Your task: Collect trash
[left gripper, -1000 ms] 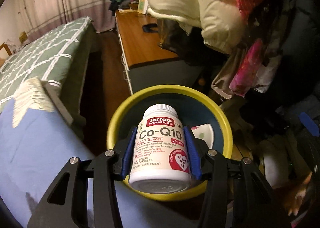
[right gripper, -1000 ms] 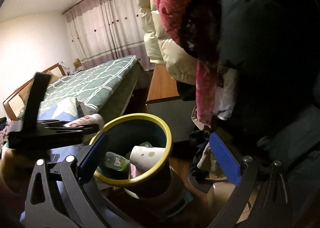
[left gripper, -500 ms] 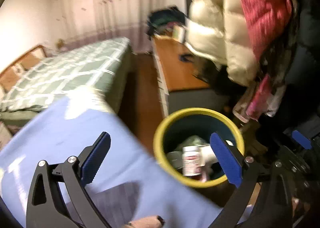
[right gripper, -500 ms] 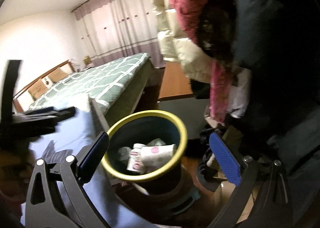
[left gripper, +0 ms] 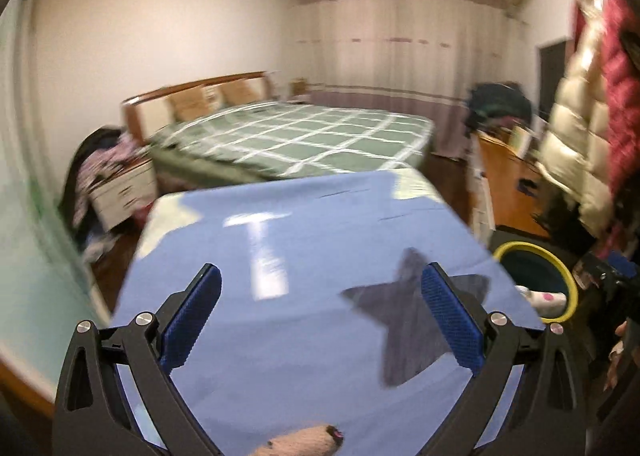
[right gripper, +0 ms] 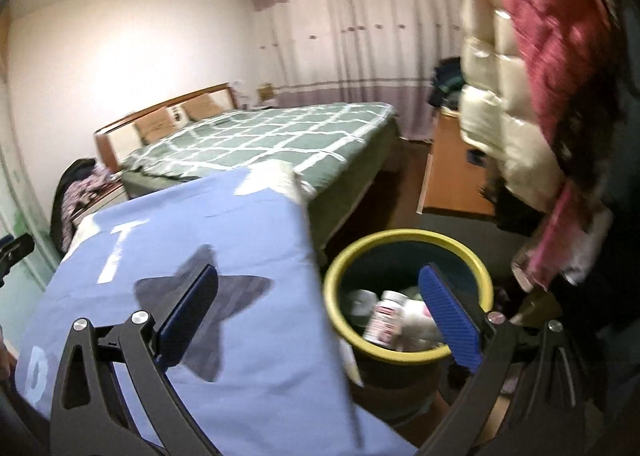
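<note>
Bin (right gripper: 408,356): bottle (right gripper: 386,316) inside, done.
My claws: left (left gripper: 320,320), right (right gripper: 320,320) both wide, empty.
Left: cloth (left gripper: 304,256) shows no trash.

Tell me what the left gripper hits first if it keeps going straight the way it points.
Probably the blue cloth: the left gripper, open and empty, points down at it. Depth is unclear.

Blue star-print cloth (left gripper: 304,256) — pinkish object (left gripper: 304,441)

Motion blur softens both views. Label of the white supplement bottle (right gripper: 386,318) inside the yellow-rimmed dark waste bin (right gripper: 404,236) unreadable; blue star-printed cloth (left gripper: 304,240) partly hides the bin's rim.
</note>
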